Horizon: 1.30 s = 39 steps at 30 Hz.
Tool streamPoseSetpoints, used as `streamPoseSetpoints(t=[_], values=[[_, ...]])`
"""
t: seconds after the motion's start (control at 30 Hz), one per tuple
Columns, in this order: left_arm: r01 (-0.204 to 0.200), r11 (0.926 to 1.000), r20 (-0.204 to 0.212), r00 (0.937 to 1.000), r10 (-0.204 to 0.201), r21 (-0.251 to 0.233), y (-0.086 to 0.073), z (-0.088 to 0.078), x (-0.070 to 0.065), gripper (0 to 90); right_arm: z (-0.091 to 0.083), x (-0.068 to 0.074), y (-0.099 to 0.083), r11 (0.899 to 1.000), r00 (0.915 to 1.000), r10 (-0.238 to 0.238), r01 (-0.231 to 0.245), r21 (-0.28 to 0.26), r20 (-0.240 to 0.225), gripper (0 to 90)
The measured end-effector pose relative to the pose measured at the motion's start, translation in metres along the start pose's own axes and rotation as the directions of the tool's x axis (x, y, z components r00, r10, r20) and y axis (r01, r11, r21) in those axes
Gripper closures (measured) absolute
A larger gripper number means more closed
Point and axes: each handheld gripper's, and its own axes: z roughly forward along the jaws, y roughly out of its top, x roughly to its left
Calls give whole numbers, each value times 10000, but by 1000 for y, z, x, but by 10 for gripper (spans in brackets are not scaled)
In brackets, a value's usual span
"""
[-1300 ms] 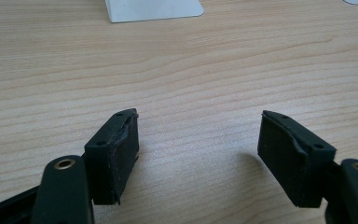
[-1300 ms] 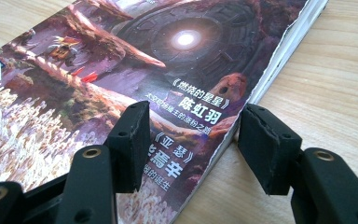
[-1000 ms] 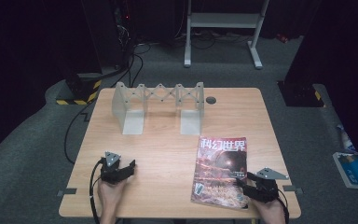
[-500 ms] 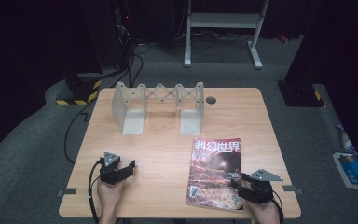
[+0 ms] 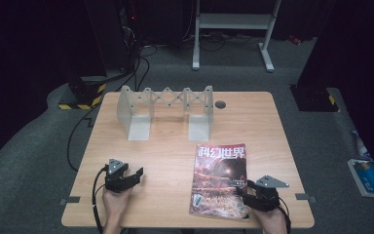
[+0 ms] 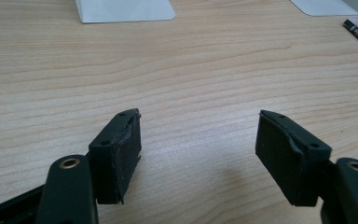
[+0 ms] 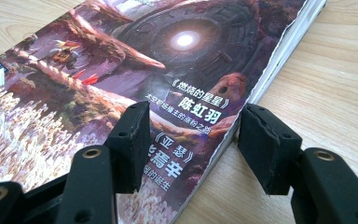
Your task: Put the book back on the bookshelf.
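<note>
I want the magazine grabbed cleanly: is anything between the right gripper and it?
Nothing visible. The right gripper stands open at the magazine, one jaw over the cover, the other off its edge above the table.

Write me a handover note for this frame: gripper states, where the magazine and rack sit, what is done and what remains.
Left gripper: open, holding nothing, resting on bare table at the near left.
Right gripper: open, fingers straddling the magazine at its near right edge, not clamped.
The magazine lies flat, cover up, at the near right. The grey rack stands at the far side, nothing in it.
Done: right gripper brought up to the magazine.
Left: probably grip it, lift it and stand it in the rack.
</note>
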Motion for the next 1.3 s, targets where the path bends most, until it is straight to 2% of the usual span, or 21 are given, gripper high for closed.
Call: streamPoseSetpoints(t=[0.23,0.37,0.43,0.67,0.77,0.93,1.3], values=[[-13,9999,608,9981,23,-164,2,-1,-11,325,3,3,2,10000,10000,-52,52,8,-67,441],[-347,9994,771,9964,352,-75,5,0,-20,324,5,5,4,9999,9998,-145,145,38,-126,440],[-365,9993,862,9956,371,-85,7,0,-24,325,6,5,4,9999,9998,-139,140,31,-155,440],[-582,9983,1331,9894,580,-19,11,4,-38,325,9,8,7,9997,9994,-249,250,42,-252,440],[-534,9986,1536,9867,526,16,11,6,-44,326,11,9,8,9995,9991,-297,299,59,-299,440],[-686,9976,1992,9777,660,60,12,12,-58,328,13,12,9,9994,9987,-330,332,65,-378,441],[-719,9974,2417,9680,675,95,12,18,-71,327,16,14,13,9982,9971,-574,581,118,-508,440]])
